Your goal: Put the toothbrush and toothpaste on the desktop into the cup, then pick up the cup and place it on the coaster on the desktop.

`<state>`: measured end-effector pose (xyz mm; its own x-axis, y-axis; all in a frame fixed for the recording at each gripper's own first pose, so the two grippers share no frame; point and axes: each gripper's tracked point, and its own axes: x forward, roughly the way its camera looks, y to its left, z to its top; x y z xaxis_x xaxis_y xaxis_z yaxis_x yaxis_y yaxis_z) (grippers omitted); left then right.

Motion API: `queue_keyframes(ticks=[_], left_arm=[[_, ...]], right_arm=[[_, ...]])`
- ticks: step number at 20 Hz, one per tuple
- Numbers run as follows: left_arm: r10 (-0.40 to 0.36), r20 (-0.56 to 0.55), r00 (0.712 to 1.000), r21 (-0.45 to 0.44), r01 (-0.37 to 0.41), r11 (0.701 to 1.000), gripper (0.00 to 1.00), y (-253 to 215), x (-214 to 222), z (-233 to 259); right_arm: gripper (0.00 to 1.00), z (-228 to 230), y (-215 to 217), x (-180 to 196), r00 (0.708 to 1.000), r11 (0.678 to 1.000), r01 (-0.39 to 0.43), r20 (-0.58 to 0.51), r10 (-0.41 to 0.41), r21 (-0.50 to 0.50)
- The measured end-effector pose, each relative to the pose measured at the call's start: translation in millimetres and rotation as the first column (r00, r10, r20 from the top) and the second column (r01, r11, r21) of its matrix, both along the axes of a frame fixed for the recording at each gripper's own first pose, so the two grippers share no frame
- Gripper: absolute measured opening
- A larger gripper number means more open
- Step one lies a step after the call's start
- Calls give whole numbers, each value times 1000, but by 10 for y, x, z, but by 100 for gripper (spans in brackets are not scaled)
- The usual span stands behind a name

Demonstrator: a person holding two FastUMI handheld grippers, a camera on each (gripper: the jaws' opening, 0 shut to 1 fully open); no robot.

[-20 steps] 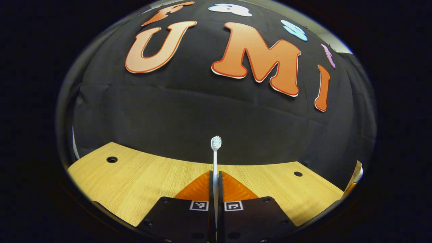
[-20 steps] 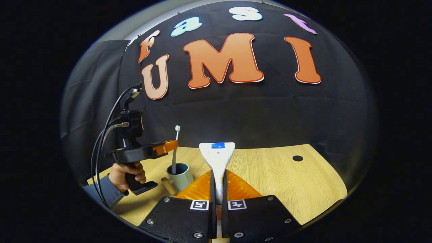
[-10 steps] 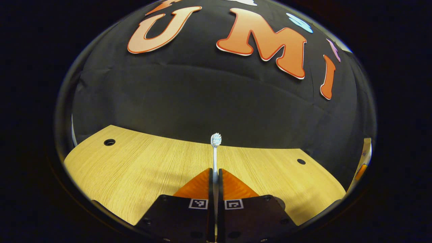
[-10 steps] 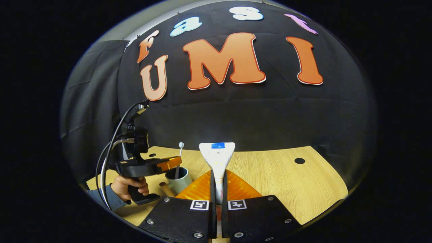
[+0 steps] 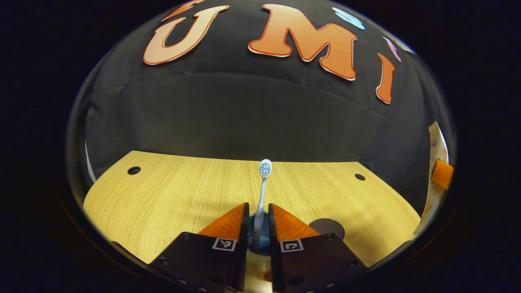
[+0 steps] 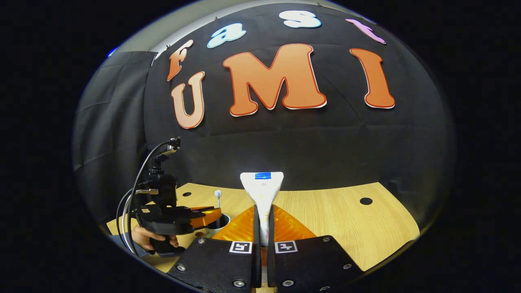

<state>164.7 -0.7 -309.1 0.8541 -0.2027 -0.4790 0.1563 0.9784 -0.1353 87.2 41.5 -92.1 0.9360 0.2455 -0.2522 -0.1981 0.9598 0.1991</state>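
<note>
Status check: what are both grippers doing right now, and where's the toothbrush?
Left gripper open, straddling the toothbrush, which stands in the cup. Right gripper shut on the toothpaste tube, clear of the cup. Nothing blocking.

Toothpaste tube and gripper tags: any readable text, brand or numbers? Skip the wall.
Toothpaste tube: blue patch and a tiny mark near its flat end, too small to read.
Right gripper: two square coded markers, patterns, no words.
Left gripper: two square coded markers, no words.
Toothbrush: no print visible.
Readable text: none.
</note>
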Motion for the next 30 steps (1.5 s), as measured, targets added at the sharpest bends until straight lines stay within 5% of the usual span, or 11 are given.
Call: queue_keyframes(ticks=[3, 7, 15, 25, 30], left_arm=[[-6, 9, 1000, 21, 6, 1000, 29, 62, -146, 88], [10, 60, 998, 18, -11, 1000, 82, 224, -375, 265], [151, 211, 966, -57, -142, 988, 92, 735, -669, 790], [192, 309, 931, -67, -180, 981, 97, 924, -899, 1085], [200, 273, 941, -48, -195, 980, 97, 1000, -900, 958]], right_arm=[[6, 121, 40, 100, 1000, 1000, -4, 30, 3, 31], [6, 253, 155, 281, 999, 998, -19, 49, 16, 65], [7, 487, 596, 754, 990, 990, -83, 125, 68, 117], [7, 317, 1265, 1188, 975, 968, -177, 170, 147, 179], [7, 176, 1516, 1232, 960, 951, -237, 199, 198, 199]])
